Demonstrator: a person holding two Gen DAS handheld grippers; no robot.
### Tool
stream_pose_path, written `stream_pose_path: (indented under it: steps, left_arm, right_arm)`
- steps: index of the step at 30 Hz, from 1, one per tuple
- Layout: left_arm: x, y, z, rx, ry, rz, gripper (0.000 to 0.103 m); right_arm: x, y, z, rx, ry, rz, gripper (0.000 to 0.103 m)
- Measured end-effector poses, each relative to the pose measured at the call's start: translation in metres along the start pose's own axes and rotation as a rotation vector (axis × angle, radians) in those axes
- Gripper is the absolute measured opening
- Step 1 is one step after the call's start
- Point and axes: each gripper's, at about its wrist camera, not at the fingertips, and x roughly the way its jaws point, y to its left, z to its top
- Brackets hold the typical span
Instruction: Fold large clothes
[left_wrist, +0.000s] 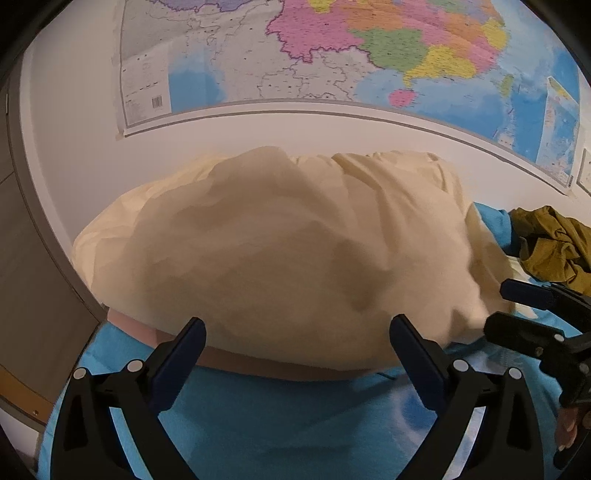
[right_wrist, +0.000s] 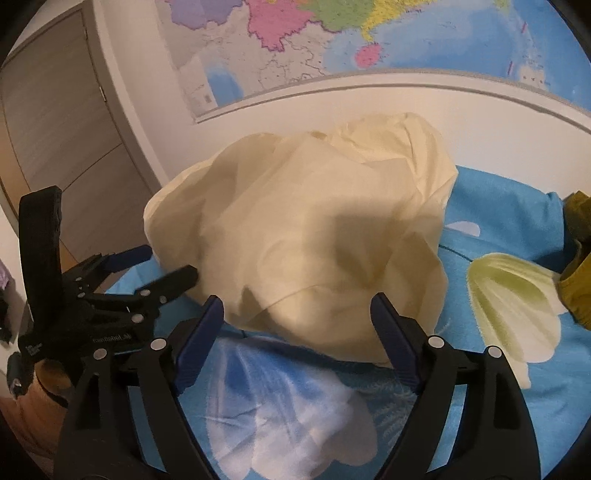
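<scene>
The cream garment lay in a loose, rumpled heap on the blue flowered bedsheet under the wall map, an olive garment bunched well apart at its right, so no hem or corner showed. A blind pinch risked taking several layers at once, or the sheet beneath. The left gripper and right gripper both stood wide and empty just before the heap's near edge.
</scene>
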Motion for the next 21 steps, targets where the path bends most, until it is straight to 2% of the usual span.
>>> stream_pose_path:
  steps: [7,13,21]
  left_arm:
    - [-0.012,-0.012,-0.006,-0.018,-0.009,-0.002,0.097]
    - [-0.026,-0.017,-0.011,-0.032,-0.031,0.034,0.096]
    - [-0.044,-0.018,-0.014,-0.084,-0.051,0.039,0.096]
  right_arm:
    - [-0.009,0.013,-0.007,-0.045,-0.021,-0.041,0.088]
    - [-0.02,0.021,-0.015,-0.059,-0.044,-0.055,0.093]
    - [-0.036,0.023,-0.024,-0.05,-0.062,-0.061,0.095]
